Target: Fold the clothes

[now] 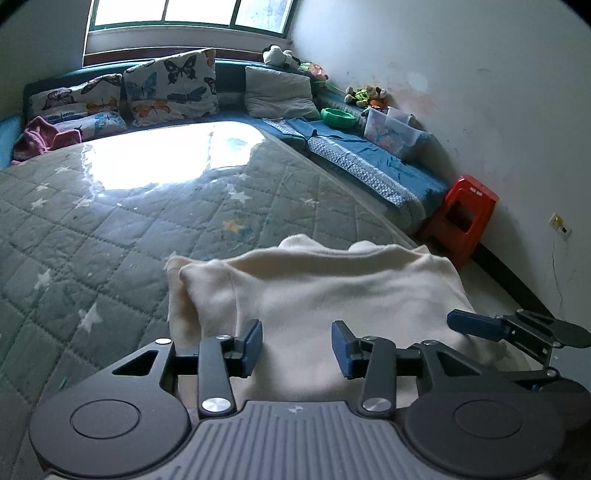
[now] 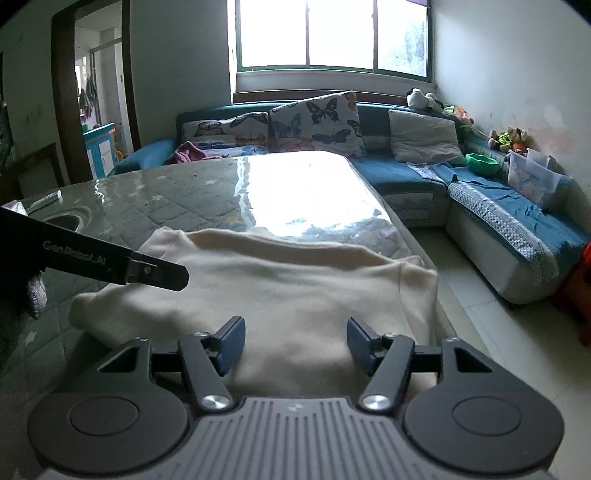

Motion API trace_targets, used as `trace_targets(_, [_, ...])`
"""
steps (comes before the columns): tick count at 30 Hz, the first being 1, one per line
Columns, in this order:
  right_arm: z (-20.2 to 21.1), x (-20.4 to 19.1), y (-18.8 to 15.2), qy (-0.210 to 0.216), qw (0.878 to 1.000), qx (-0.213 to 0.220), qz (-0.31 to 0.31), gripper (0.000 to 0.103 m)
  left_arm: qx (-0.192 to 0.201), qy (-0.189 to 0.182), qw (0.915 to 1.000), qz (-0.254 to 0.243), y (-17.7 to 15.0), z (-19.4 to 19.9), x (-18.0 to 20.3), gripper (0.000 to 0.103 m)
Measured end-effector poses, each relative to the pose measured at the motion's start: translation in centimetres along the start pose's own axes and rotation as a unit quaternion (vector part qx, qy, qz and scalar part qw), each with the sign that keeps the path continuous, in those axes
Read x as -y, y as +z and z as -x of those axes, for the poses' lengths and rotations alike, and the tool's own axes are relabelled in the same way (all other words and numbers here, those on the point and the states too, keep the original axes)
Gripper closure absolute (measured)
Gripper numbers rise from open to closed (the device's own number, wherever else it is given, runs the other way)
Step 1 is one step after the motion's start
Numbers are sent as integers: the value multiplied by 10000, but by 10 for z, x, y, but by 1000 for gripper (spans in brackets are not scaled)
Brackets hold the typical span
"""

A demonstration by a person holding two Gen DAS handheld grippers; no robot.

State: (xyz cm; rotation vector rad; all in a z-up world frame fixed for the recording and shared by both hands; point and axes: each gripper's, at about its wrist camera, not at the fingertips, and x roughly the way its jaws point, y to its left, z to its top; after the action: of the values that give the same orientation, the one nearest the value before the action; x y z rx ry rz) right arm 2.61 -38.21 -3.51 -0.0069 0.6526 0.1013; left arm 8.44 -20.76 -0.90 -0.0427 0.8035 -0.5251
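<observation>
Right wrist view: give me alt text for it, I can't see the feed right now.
The right gripper is open above a cream garment lying partly folded on a quilted green table, gripping nothing. The left gripper reaches in from the left over the garment's edge. Behind are a blue sofa with butterfly pillows and a bright window.

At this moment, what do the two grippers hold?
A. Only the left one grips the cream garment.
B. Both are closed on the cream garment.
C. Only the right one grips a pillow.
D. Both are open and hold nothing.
D. The left gripper and the right gripper both show spread fingers with only the cream garment lying beneath, not pinched.
</observation>
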Motion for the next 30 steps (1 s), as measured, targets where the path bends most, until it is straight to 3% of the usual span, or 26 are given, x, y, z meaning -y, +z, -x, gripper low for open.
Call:
trace_targets(8, [10,-9,-9,-116,9999,12,93,34,49,81,9999,-64,-16,16,1,52])
trace_targets(13, [17,-14,-12,-201,9997,72,86,25,106,102,9998,-98,-26,25,0,48])
trace_targets(21, [22,-13,-20,-307,9995,4,-23,23,129,197,9996,-153,-36,29,-1,43])
trace_targets(30, [33,-11,-25,-380,9992,75,-99,11,146,294,9993,-178,-43,37,-1,37])
